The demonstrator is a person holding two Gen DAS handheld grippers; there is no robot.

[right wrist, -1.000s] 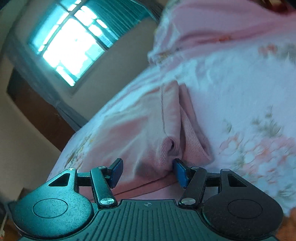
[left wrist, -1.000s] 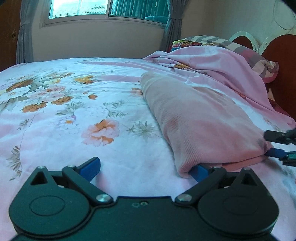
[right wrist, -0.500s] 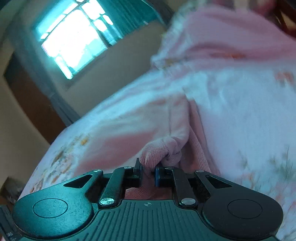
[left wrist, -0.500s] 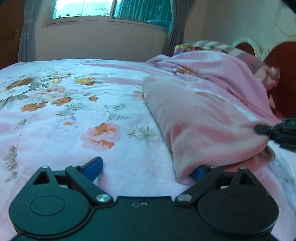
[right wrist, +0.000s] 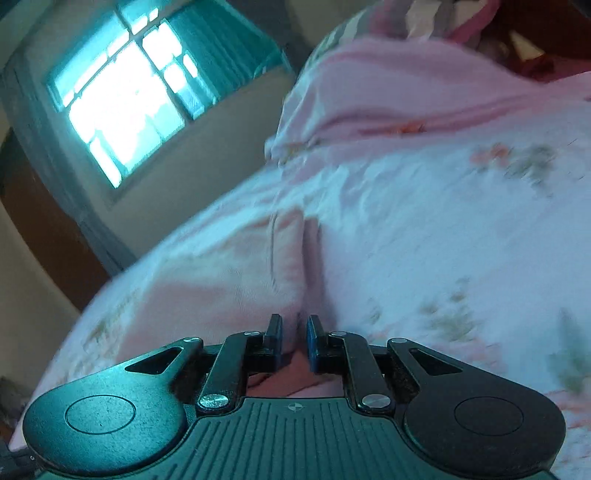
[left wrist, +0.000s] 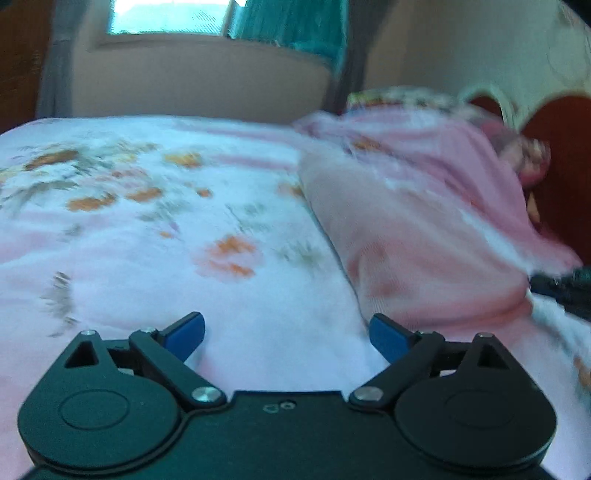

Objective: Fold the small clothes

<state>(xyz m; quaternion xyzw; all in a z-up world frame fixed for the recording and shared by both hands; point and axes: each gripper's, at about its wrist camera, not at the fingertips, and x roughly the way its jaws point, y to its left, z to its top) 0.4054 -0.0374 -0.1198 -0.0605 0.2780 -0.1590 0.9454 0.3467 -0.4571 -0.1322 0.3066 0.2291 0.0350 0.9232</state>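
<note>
A pink ribbed garment [left wrist: 417,251] lies lengthwise on the floral bedsheet [left wrist: 147,236], right of centre in the left wrist view. My left gripper [left wrist: 286,328] is open over bare sheet, and its right finger [left wrist: 384,332] sits just beside the garment's near corner. My right gripper [right wrist: 294,325] is shut on a bunched fold of the same garment [right wrist: 236,280], which stretches away from its jaws. In the left wrist view, the right gripper [left wrist: 554,288] shows as a dark shape at the garment's right end. Both views are motion-blurred.
A crumpled pink blanket [left wrist: 443,155] and a patterned pillow [left wrist: 532,162] are heaped at the far right by the dark red headboard [left wrist: 561,177]. A window [left wrist: 166,14] and a wall lie beyond the bed's far edge. Floral sheet spreads to the left.
My right gripper closed on a fold of the pink garment and pulled it taut. My left gripper's right finger slid out from under the garment's edge, and the gripper stayed open.
</note>
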